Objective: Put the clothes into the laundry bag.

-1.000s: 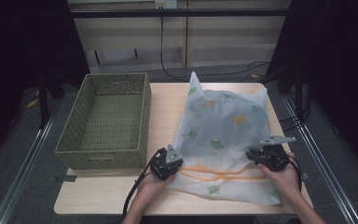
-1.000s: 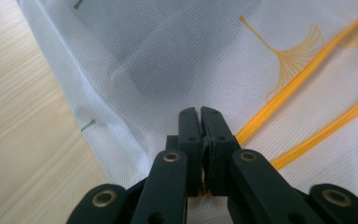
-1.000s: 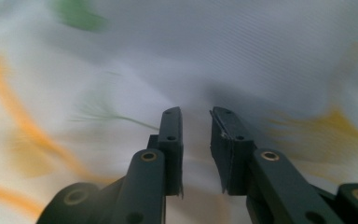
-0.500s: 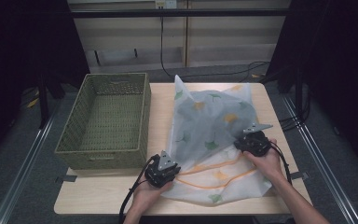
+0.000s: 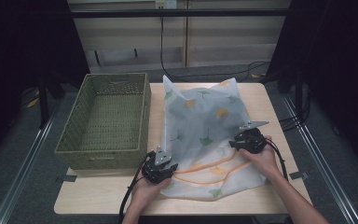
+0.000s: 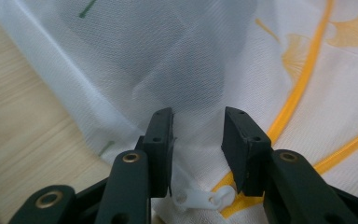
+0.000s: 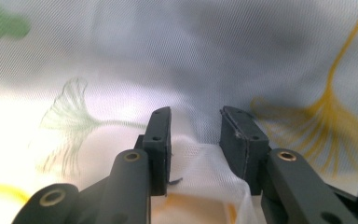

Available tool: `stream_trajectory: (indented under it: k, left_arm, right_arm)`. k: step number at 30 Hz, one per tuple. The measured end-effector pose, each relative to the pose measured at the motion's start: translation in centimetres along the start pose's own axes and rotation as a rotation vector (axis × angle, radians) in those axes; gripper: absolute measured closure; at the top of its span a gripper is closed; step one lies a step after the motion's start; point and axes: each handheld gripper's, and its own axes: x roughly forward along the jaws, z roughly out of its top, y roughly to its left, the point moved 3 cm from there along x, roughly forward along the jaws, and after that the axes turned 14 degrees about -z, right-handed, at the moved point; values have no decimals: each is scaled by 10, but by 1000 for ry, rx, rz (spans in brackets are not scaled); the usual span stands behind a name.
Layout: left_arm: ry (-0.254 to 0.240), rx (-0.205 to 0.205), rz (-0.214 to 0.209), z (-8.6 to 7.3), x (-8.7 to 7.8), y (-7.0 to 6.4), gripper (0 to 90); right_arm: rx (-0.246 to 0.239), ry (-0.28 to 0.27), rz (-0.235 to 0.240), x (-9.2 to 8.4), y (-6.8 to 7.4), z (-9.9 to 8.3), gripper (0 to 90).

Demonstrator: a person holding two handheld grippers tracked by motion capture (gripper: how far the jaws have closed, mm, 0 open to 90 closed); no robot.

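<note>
A white mesh bag (image 5: 205,116) printed with green and yellow leaves and edged with orange lines lies crumpled on the wooden table (image 5: 98,198). My left gripper (image 5: 163,159) rests at the bag's near left corner. Its jaws (image 6: 198,126) have just been opening and stand apart, with loose mesh and a white zipper pull (image 6: 200,199) between them, unpressed. My right gripper (image 5: 237,141) sits on the bag's right side. Its jaws (image 7: 195,126) have also just been opening, and a raised fold of mesh (image 7: 205,163) lies slack in the gap.
A green woven basket (image 5: 142,116) stands empty on the table's left half, close beside the bag. Bare table shows along the front edge and at the far right corner. Black cables trail from both grippers toward the person.
My right hand has moved left and slightly away across the bag, and the bag has bunched up and shifted toward the basket. The left hand has stayed nearly in place.
</note>
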Motion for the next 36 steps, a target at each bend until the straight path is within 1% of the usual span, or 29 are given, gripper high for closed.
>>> stream_trajectory:
  k: [1,2,3,4,6,7,8,9,10,11,13,14,15,17,18,19,21,22,24,25,27,28,30,31,32,33,34,35,36]
  left_arm:
    - [4,4,12,0,-1,0,634]
    - [-6,2,12,0,0,1,635]
    - [-7,2,28,-1,-1,3,634]
    - [0,16,50,-1,-2,4,633]
    - [-6,13,52,-1,-2,5,633]
    - [-14,6,55,-1,-2,6,631]
    - [-9,4,47,-1,-2,7,624]
    - [1,-3,50,-1,-3,8,619]
    - [-10,-20,42,-1,-2,9,606]
    - [-4,-28,28,-1,-3,11,590]
    - [-9,-32,-1,-1,-4,11,557]
    - [-18,-31,-3,-1,-4,10,539]
    - [-42,-29,-7,-1,-4,9,521]
    - [-80,-25,-13,0,-7,6,468]
    - [-112,-21,-31,0,-8,4,444]
    - [-136,-7,-33,0,-12,2,416]
    - [-166,10,-27,1,-17,-2,352]
    - [-185,10,-41,2,-20,-4,323]
    - [-215,9,-55,3,-27,-9,309]
    - [-232,12,-58,4,-30,-11,297]
    - [-253,9,-60,5,-36,-16,241]
    - [-265,-5,-70,4,-39,-19,226]
    - [-295,-17,-87,3,-46,-25,214]
    - [-310,-21,-95,2,-47,-28,196]
    - [-328,-21,-95,1,-51,-32,196]
    - [-361,-13,-98,-1,-56,-37,193]
    - [-386,0,-123,-2,-60,-41,178]
    - [-395,3,-134,-3,-62,-44,173]
    - [-407,15,-133,-5,-65,-49,172]
  right_arm:
    - [0,2,17,-3,1,-3,631]
    - [4,11,19,-8,2,-6,620]
    - [-5,17,47,-12,4,-9,620]
    - [-14,30,48,-17,6,-13,605]
    - [-31,27,60,-24,10,-20,587]
    - [-29,30,71,-31,12,-24,587]
    - [-41,19,67,-35,13,-26,586]
    - [-29,15,55,-39,13,-27,584]
    - [-15,7,75,-43,13,-27,581]
    - [-2,1,73,-47,12,-28,588]
    - [27,-25,82,-53,11,-27,596]
    - [43,-58,99,-57,10,-26,594]
    - [58,-80,99,-60,9,-25,590]
    - [71,-109,100,-65,9,-25,576]
    - [79,-124,97,-67,8,-25,558]
    - [100,-143,105,-72,8,-25,543]
    - [115,-181,105,-79,8,-26,522]
    - [126,-196,105,-84,8,-27,506]
    - [142,-221,113,-92,8,-31,489]
    - [141,-229,109,-93,8,-33,478]
    - [141,-231,112,-98,8,-36,486]
    - [142,-239,111,-100,8,-37,487]
    - [147,-258,124,-104,10,-36,481]
    - [148,-271,122,-106,11,-36,475]
    - [148,-273,126,-108,12,-36,469]
    - [145,-279,129,-109,13,-36,466]
    - [142,-276,127,-110,14,-38,466]
    - [143,-266,127,-111,15,-39,465]
    - [141,-261,125,-112,16,-40,463]
